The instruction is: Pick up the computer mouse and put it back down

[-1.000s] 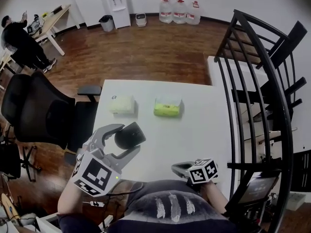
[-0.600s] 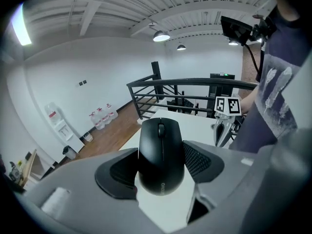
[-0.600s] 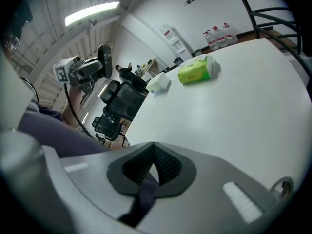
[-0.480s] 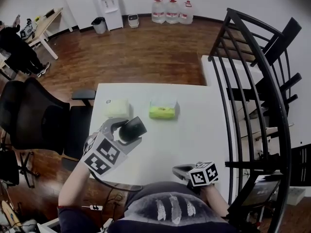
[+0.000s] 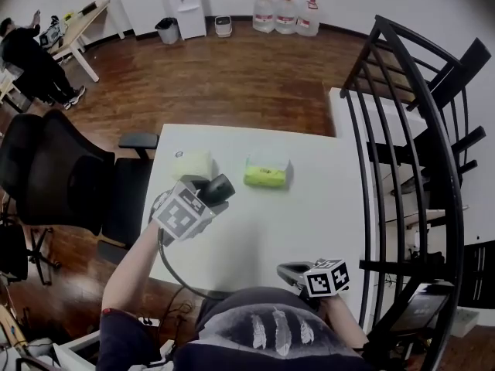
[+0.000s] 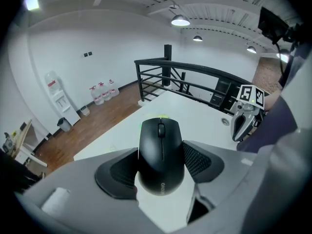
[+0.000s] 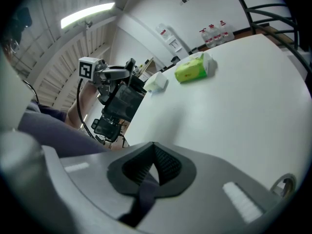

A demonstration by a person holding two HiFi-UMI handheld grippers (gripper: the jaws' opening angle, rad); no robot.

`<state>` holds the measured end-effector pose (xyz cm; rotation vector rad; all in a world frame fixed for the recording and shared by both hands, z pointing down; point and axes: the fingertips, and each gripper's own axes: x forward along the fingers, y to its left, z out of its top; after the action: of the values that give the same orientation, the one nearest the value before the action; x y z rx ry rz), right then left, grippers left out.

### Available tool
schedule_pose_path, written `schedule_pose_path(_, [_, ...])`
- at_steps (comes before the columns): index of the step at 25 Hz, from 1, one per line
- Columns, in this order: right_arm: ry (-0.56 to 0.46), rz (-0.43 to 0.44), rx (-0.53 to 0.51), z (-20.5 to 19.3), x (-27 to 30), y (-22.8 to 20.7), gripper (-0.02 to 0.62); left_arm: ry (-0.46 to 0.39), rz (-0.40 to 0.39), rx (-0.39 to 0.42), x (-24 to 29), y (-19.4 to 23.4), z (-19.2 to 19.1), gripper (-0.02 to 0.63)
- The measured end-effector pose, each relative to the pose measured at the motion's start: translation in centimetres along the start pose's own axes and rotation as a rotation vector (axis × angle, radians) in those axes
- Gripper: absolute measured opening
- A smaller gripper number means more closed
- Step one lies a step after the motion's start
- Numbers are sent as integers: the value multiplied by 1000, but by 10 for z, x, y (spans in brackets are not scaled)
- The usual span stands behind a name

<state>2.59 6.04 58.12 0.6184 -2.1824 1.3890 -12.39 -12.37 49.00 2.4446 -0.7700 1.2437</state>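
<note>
So the left tool (image 5: 199, 201) is pinching the black plastic computer mouse (image 6: 161, 152) by its two sides. The mouse's long axis is running straight along the tool, with the scroll-wheel end pointing away from it. It's hanging over the left part of the white desk (image 5: 309, 207), just beside the pale yellow tissue pack (image 5: 193, 163), and I can't tell if it's touching down. The right tool (image 7: 153, 165) is sitting pressed together and empty, well apart.

The bench (image 5: 309, 207) is viewed steeply from overhead. Low, close views are taken along the jaws of the left tool (image 5: 210, 193) and right tool (image 5: 288, 271); each catches the other.
</note>
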Motion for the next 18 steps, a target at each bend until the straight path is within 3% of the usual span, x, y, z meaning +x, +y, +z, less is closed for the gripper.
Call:
schedule_pose_path(4, [11, 1, 9, 3, 1, 4, 3, 47, -21, -44, 21, 7, -13, 304])
schedule_pose_path(7, [15, -1, 17, 2, 3, 1, 3, 82, 18, -72, 39, 22, -23, 304])
schedule_pose_path(13, [23, -4, 22, 2, 7, -4, 3, 119, -26, -178, 82, 24, -45, 304])
schedule_pose_path(18, [31, 0, 31, 5, 9, -8, 3, 168, -13, -263, 107, 34, -67, 304])
